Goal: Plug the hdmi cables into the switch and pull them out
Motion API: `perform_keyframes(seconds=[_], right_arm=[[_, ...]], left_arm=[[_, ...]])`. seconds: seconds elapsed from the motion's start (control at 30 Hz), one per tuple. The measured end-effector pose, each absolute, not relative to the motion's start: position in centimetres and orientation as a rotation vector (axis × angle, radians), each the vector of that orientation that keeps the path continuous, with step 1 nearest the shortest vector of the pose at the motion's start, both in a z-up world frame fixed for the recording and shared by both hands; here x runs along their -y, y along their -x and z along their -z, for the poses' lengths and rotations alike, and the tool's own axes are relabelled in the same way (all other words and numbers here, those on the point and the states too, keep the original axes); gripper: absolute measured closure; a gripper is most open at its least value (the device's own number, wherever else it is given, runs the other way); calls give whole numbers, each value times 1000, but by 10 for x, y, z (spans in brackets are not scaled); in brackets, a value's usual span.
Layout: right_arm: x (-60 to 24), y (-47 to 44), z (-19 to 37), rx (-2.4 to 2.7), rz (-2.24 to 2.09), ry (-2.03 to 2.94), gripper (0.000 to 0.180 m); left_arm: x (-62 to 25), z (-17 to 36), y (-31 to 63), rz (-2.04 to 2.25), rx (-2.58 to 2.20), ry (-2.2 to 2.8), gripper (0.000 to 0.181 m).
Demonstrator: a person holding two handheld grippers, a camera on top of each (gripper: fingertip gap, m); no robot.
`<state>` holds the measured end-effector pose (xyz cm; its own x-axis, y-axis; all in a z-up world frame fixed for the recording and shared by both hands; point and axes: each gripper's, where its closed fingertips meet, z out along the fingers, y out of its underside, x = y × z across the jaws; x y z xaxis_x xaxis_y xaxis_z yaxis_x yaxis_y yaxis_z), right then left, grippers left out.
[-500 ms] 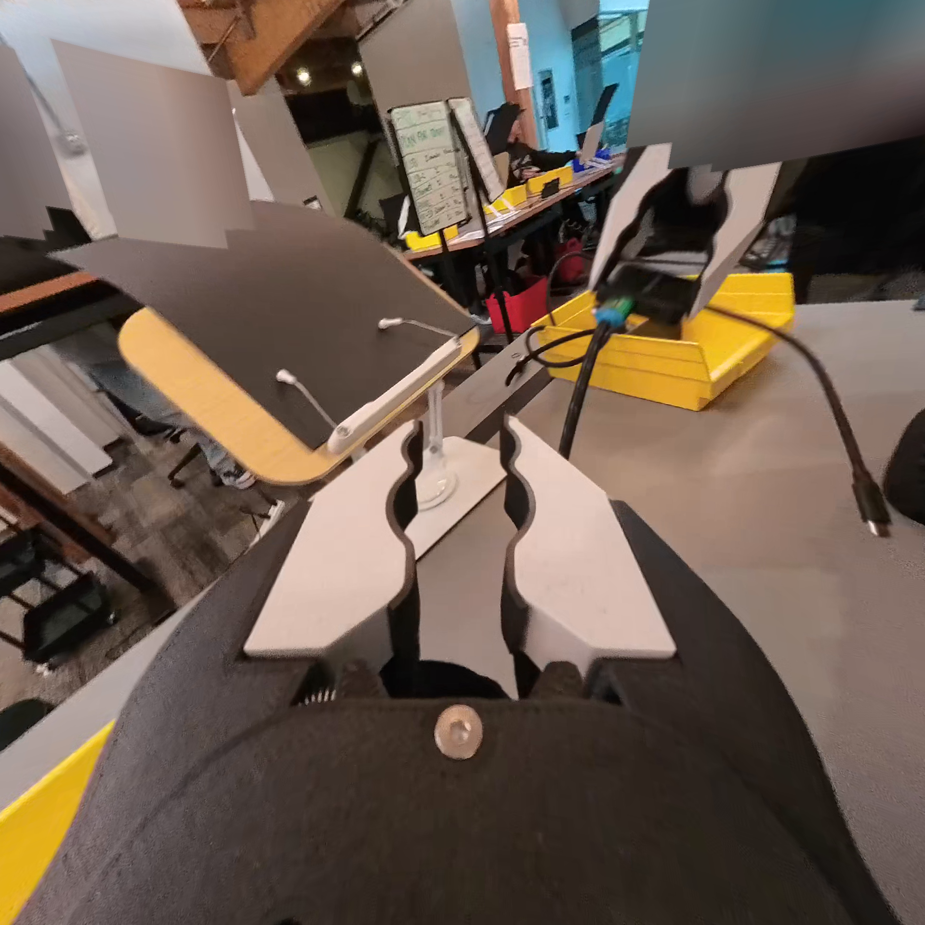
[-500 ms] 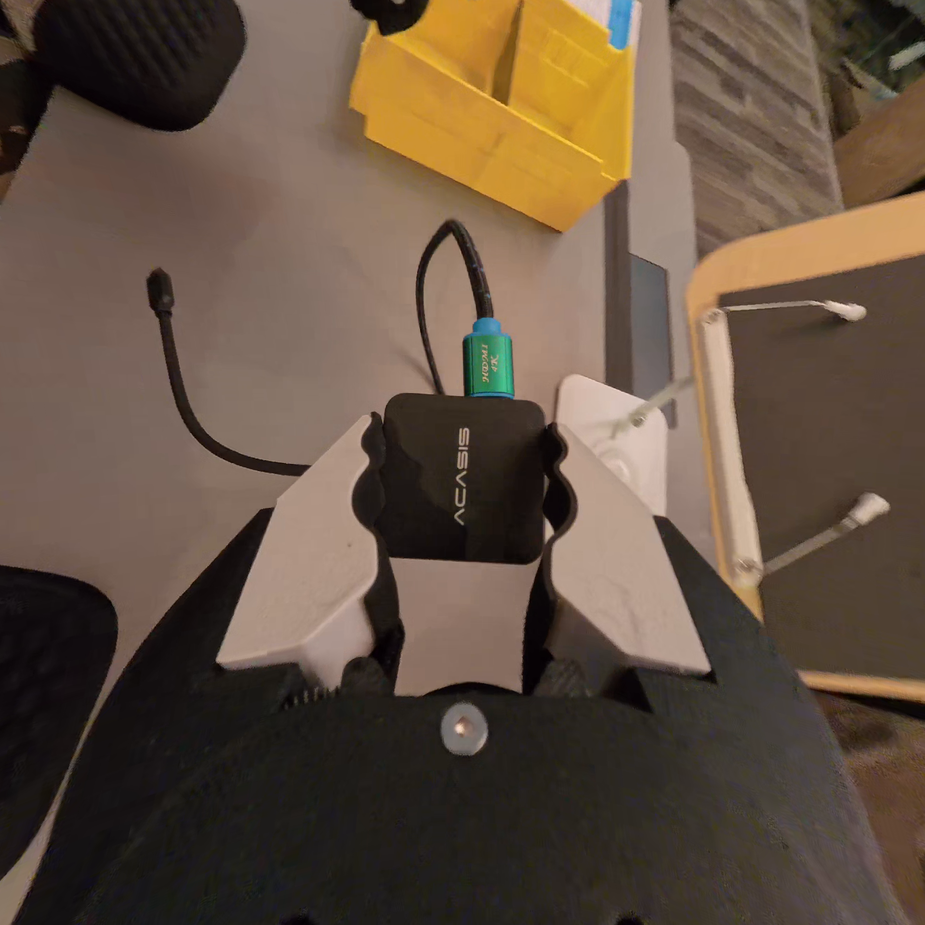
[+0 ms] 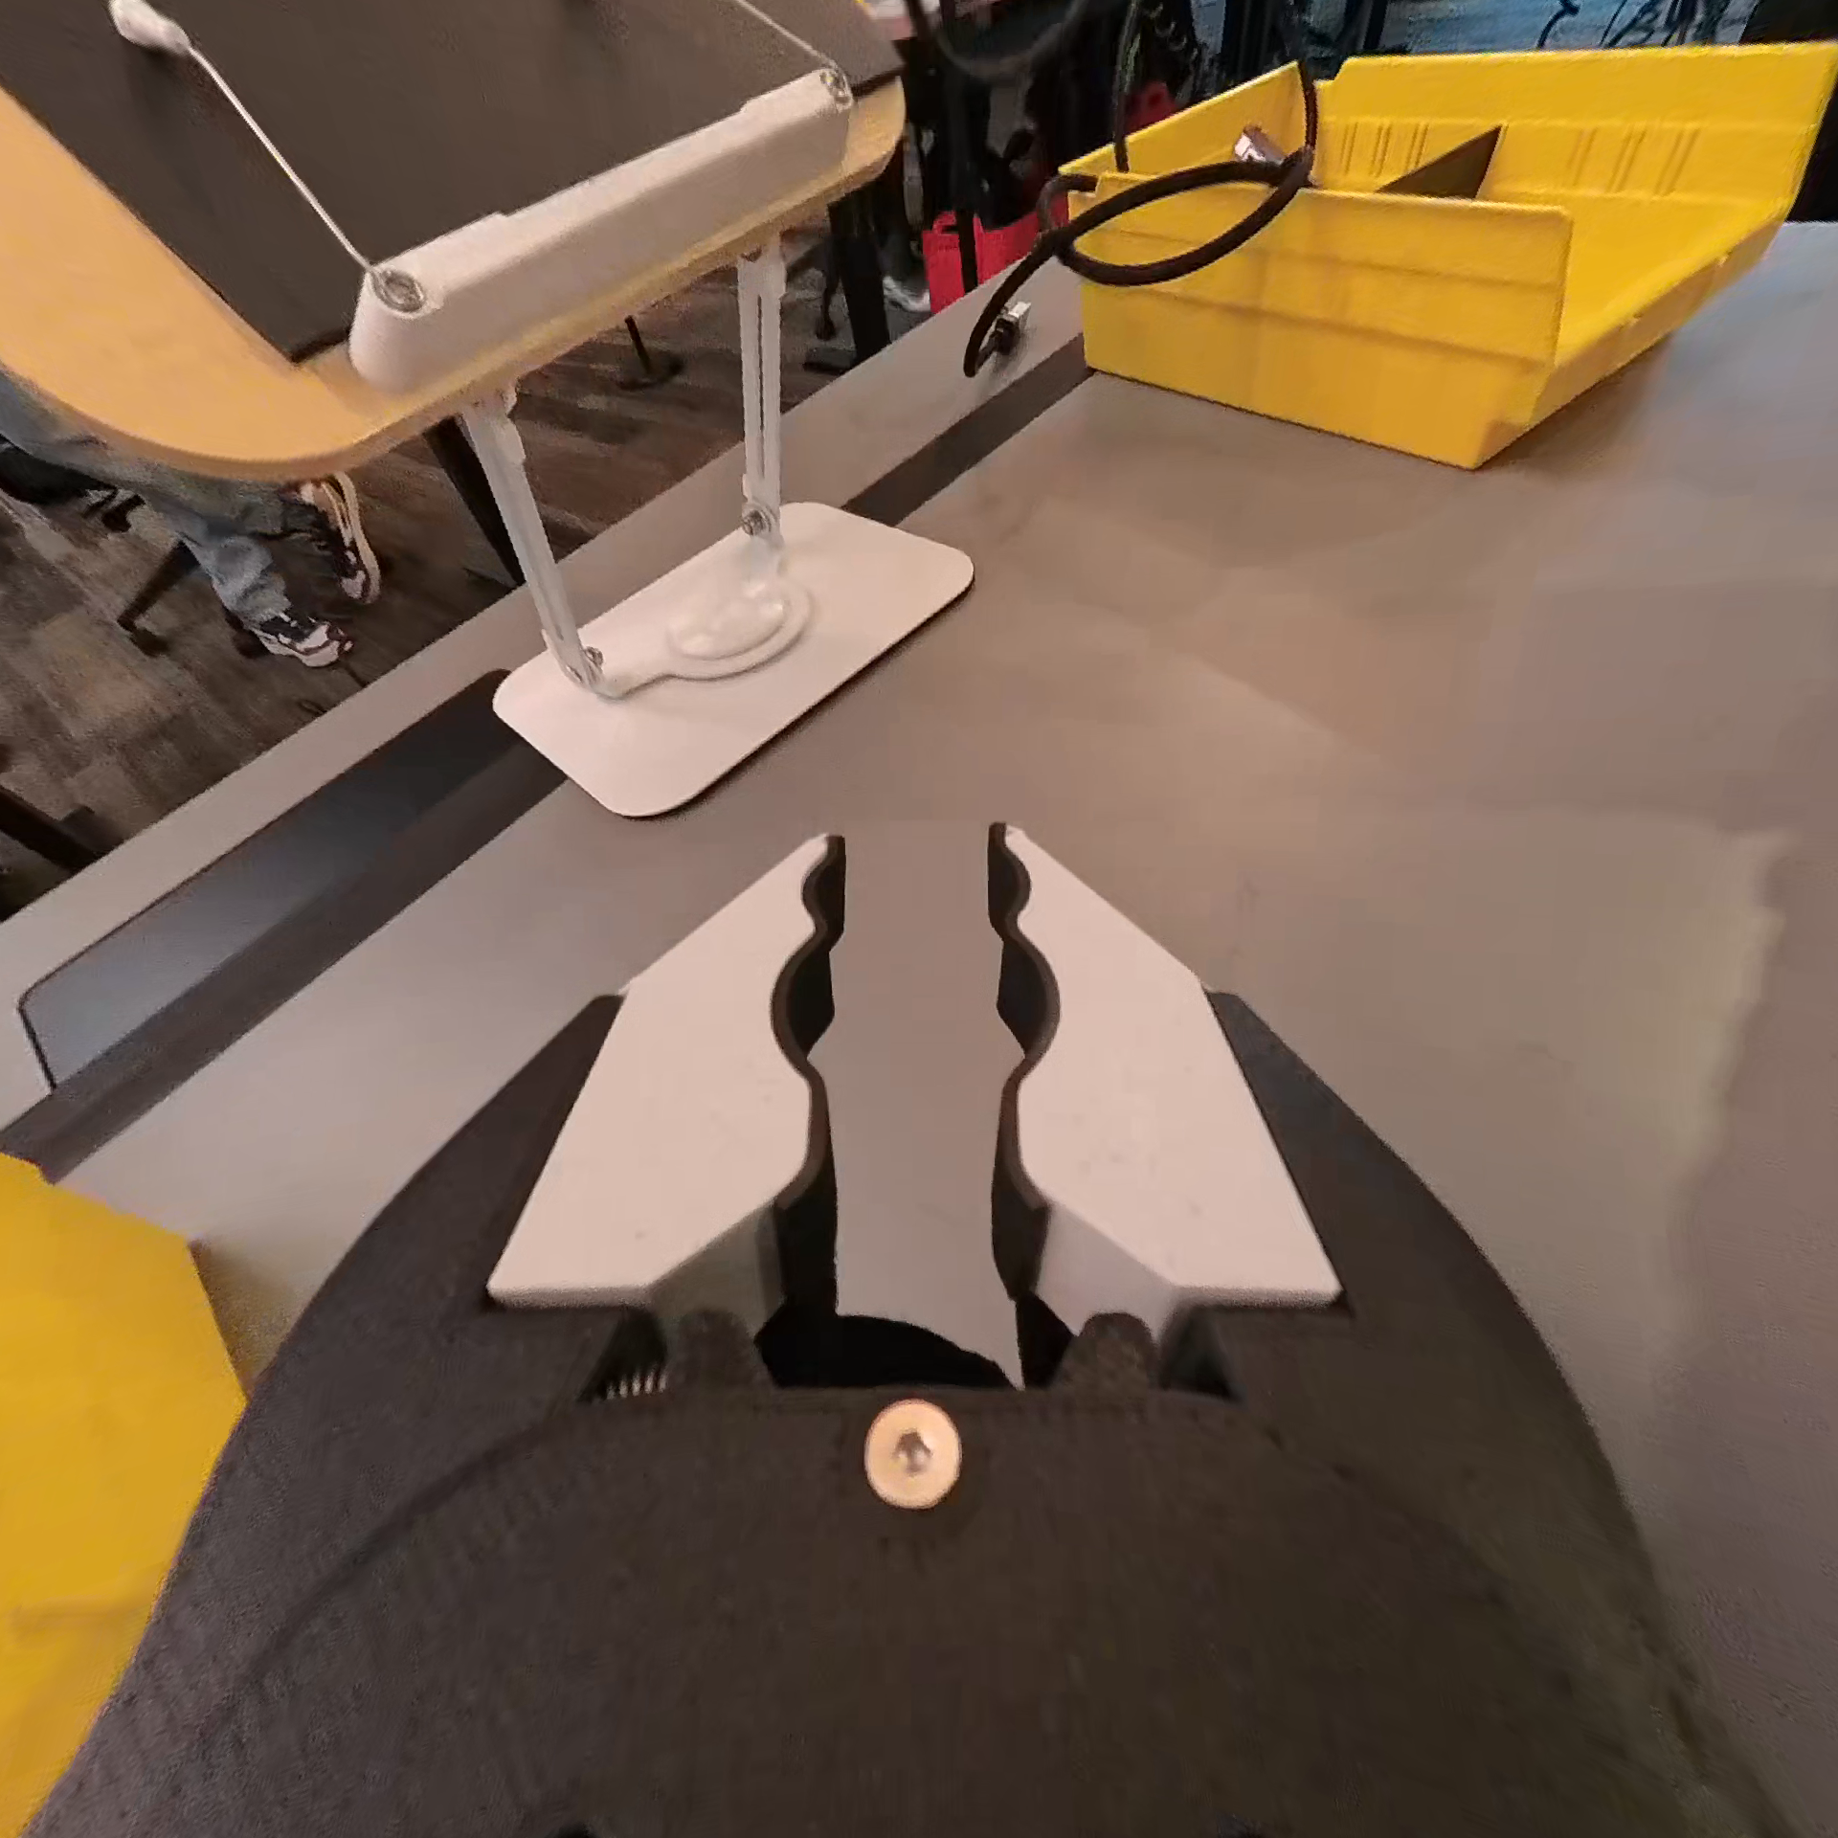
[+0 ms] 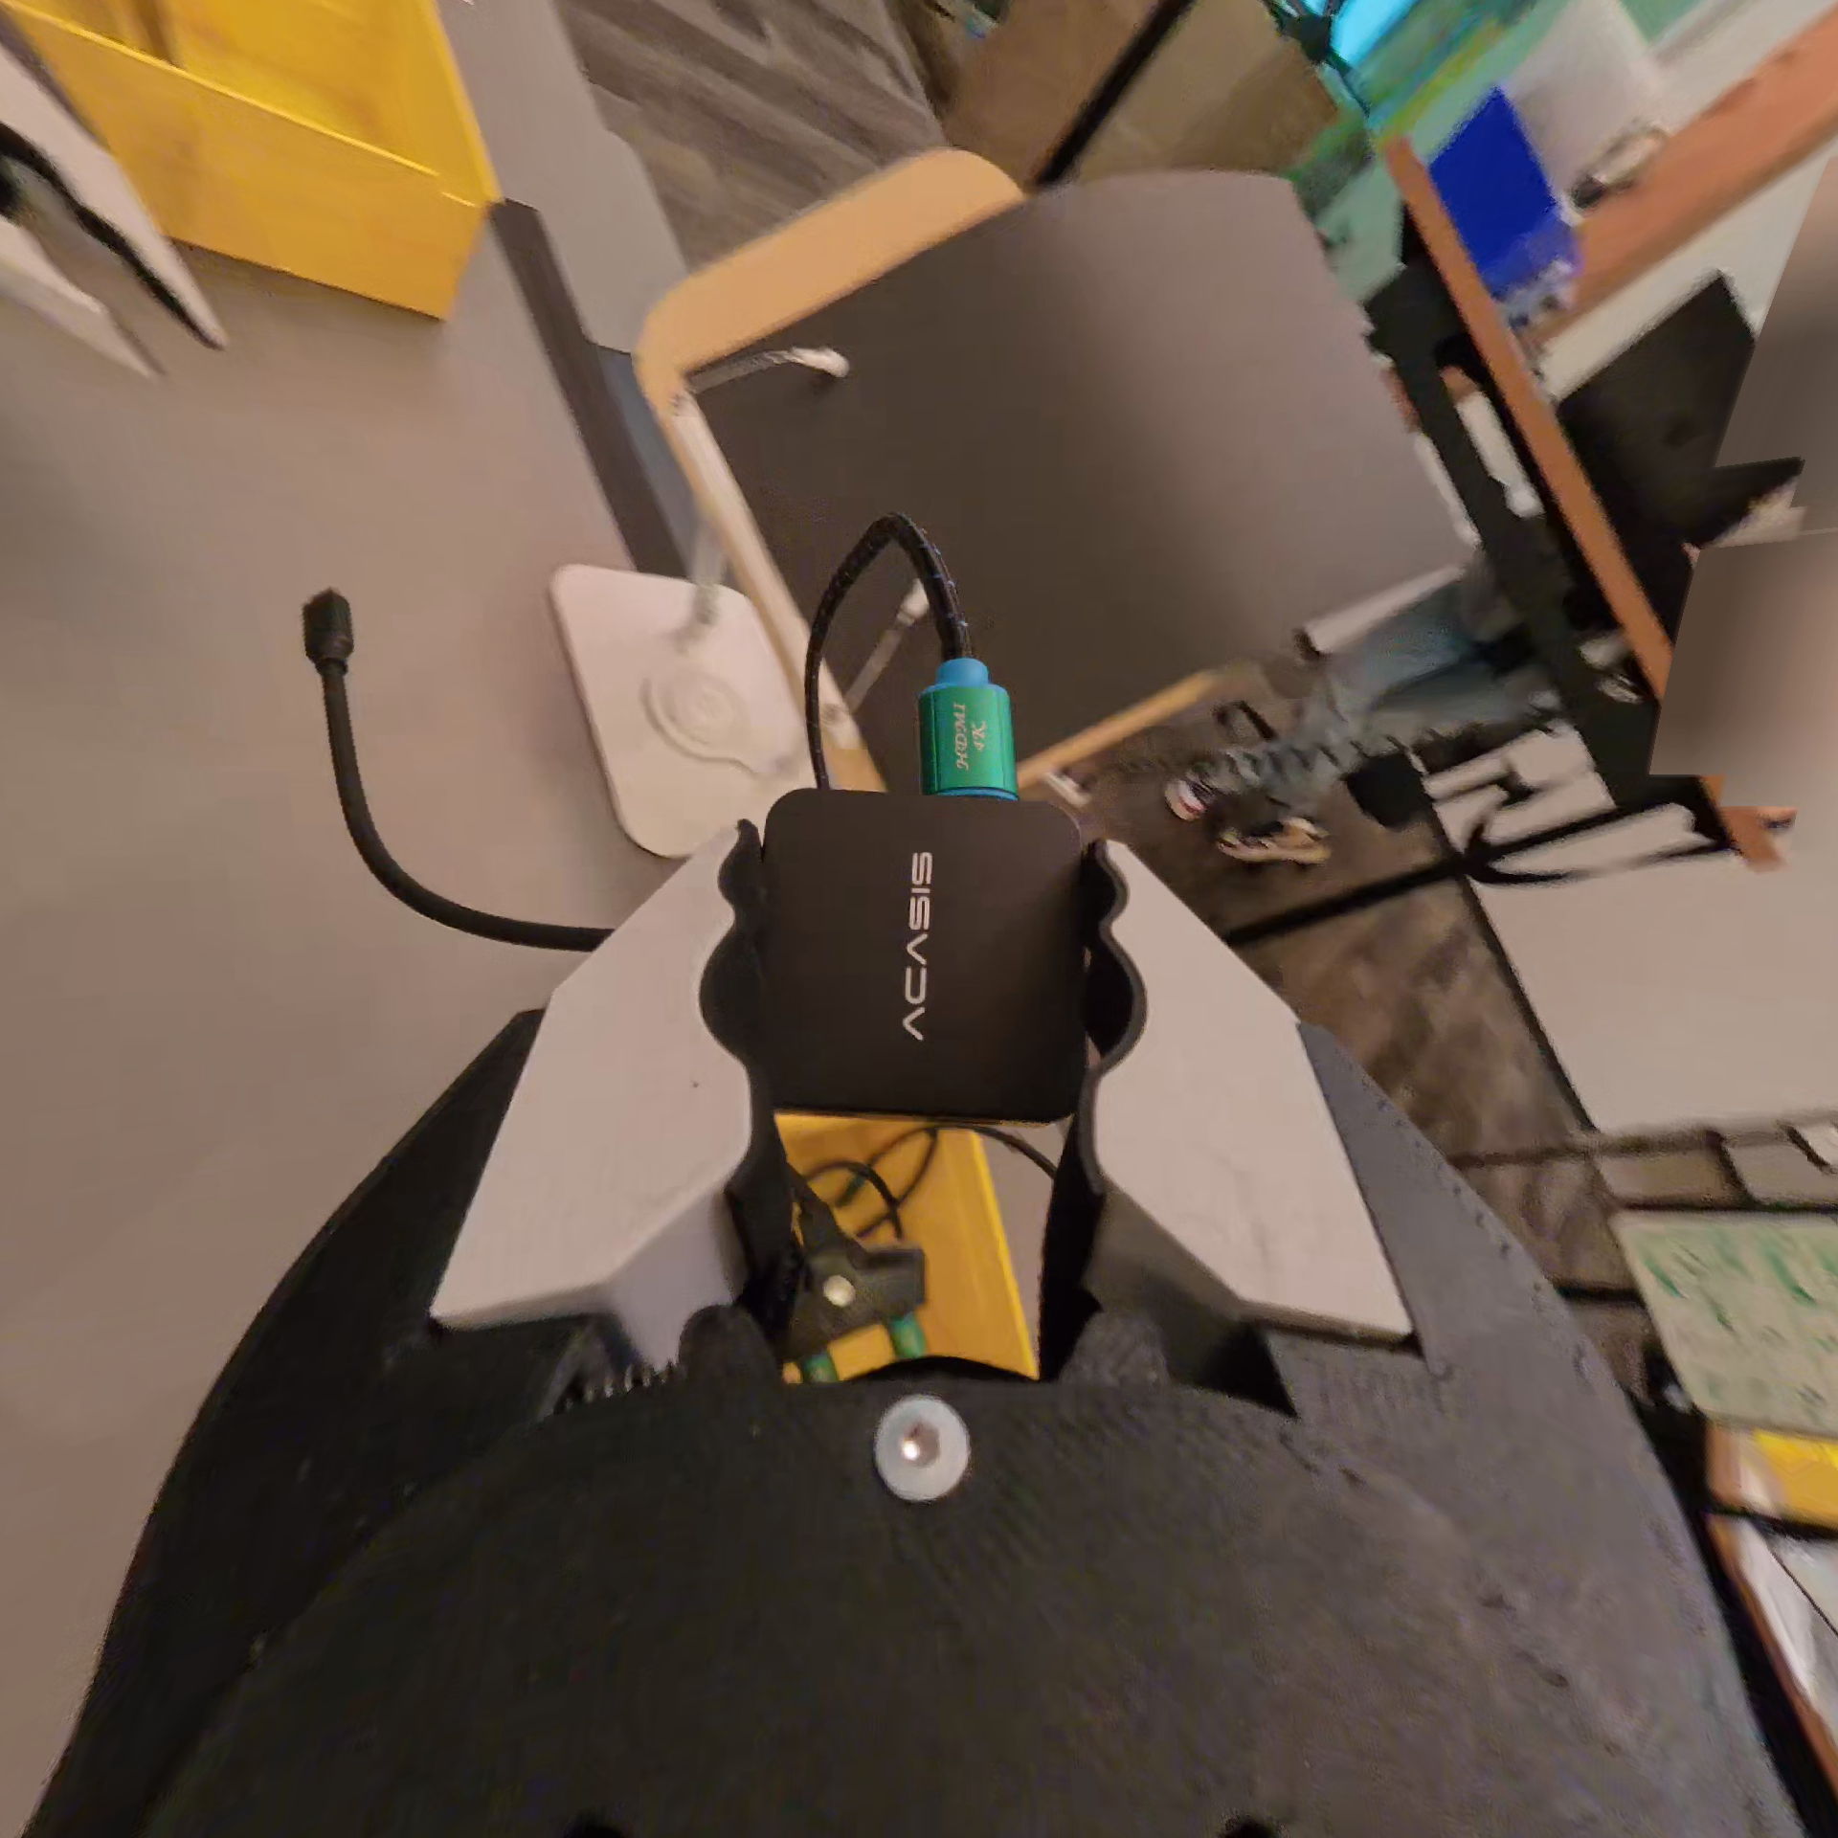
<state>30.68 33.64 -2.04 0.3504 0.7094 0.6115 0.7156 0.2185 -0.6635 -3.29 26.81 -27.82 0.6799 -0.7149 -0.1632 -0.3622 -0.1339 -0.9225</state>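
Right tool [image 4: 920, 875] clamps the switch [image 4: 920, 955], raised off the table [image 4: 199, 696]; left tool [image 3: 917, 865] parted, empty, low.

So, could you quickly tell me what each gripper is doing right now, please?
Left gripper: open, holding nothing.
Right gripper: shut on the square black plastic switch, green-ended braided cable plugged in.

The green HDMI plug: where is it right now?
In the right wrist view, the green HDMI plug sits in the far edge of the black switch, which the right gripper clamps above the grey table.
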Motion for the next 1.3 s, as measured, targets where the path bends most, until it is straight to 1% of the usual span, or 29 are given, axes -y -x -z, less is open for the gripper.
perform_keyframes(seconds=[0.1,0.2,0.37,0.57,0.87,1.0,1.13,1.3], right_arm=[[-355,-346,11,1247,124,1552,117],[-369,-378,17,1132,120,1637,117],[-384,-416,47,1007,58,1780,117],[-398,-437,82,940,47,1903,117],[-434,-484,151,768,71,2122,118],[-443,-503,185,697,34,2203,116],[-449,-512,220,626,-89,2247,117],[-454,-521,267,604,-97,2320,117]], left_arm=[[-270,279,34,396,-854,1750,154],[-271,284,34,404,-851,1763,154],[-270,292,32,402,-865,1781,154],[-269,301,30,415,-878,1805,154],[-269,306,29,408,-899,1816,153],[-268,310,29,409,-905,1825,153],[-268,313,28,406,-917,1833,153],[-267,317,26,408,-927,1842,153]])
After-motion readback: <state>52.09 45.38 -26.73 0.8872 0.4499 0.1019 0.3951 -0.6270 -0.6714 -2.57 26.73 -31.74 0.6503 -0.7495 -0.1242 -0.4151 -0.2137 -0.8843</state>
